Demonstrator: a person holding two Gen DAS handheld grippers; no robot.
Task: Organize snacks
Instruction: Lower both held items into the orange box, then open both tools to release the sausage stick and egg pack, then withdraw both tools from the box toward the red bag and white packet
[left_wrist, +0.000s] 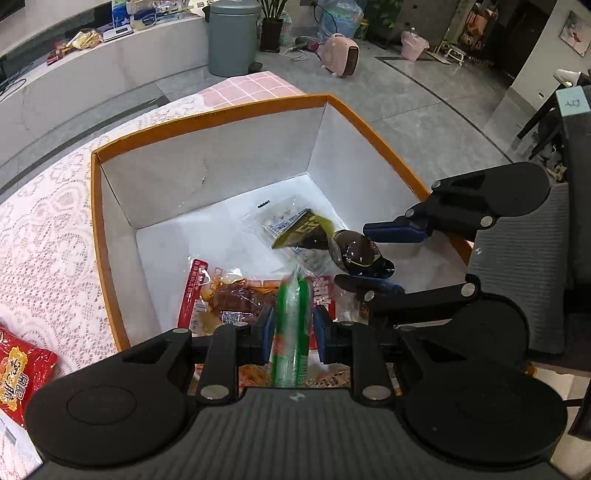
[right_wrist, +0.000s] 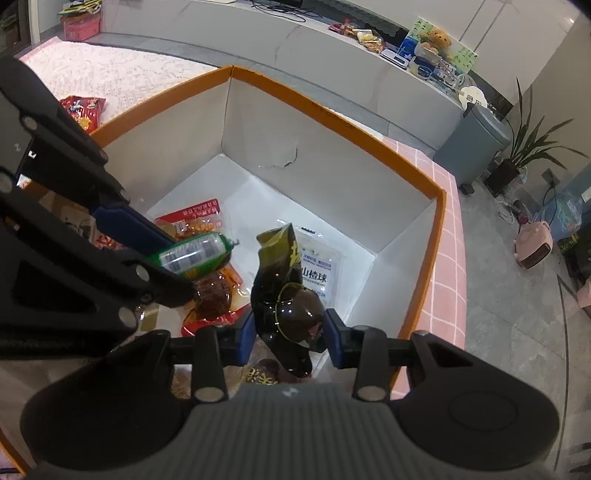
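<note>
An orange-rimmed cardboard box (left_wrist: 207, 110) with white inner walls stands on the table, and both grippers hang over its inside. My left gripper (left_wrist: 294, 325) is shut on a green tube-shaped snack (left_wrist: 291, 295), held lengthwise between the blue pads. My right gripper (right_wrist: 289, 332) is shut on a dark glossy packet (right_wrist: 280, 288) with yellow lettering, just above the box floor near the right wall. On the floor lie a red packet of spicy snack (left_wrist: 236, 299) and a white clear-fronted packet (right_wrist: 321, 269). The two grippers are close together, left gripper (right_wrist: 181, 264) beside the right.
A red snack bag (left_wrist: 22, 369) lies on the lace tablecloth (left_wrist: 48, 221) left of the box. Beyond the table edge stand a grey bin (left_wrist: 232, 37), a pink heater (left_wrist: 341, 55) and a potted plant (right_wrist: 532, 147). A long counter (right_wrist: 332, 48) carries more packets.
</note>
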